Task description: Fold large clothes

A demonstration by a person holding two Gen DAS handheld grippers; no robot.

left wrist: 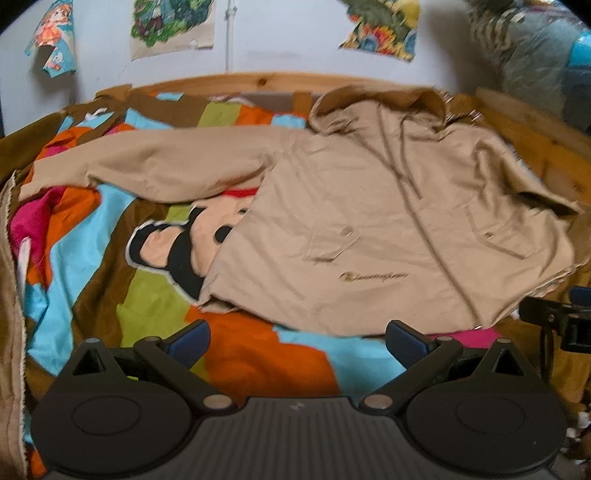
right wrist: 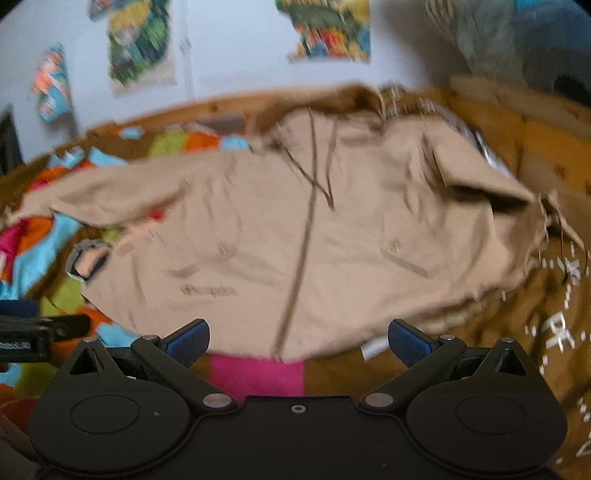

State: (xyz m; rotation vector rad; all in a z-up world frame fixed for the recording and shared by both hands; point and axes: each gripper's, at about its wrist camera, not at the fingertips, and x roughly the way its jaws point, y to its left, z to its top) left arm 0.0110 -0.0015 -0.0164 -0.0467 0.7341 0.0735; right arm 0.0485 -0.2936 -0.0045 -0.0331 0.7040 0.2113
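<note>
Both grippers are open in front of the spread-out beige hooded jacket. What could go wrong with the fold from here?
The bedspread under the beige jacket is rumpled, so a pinch at the hem may take bedding too. The long sleeve trails far out and may drag. The drawstrings lie loose and could bunch inside the fold. The left gripper and right gripper hold nothing.

Patchwork bedspread, wooden bedframe, wall posters

- The jacket lies flat on the bed's blanket, hood toward the headboard.
- One sleeve stretches toward the bed's left edge.
</note>
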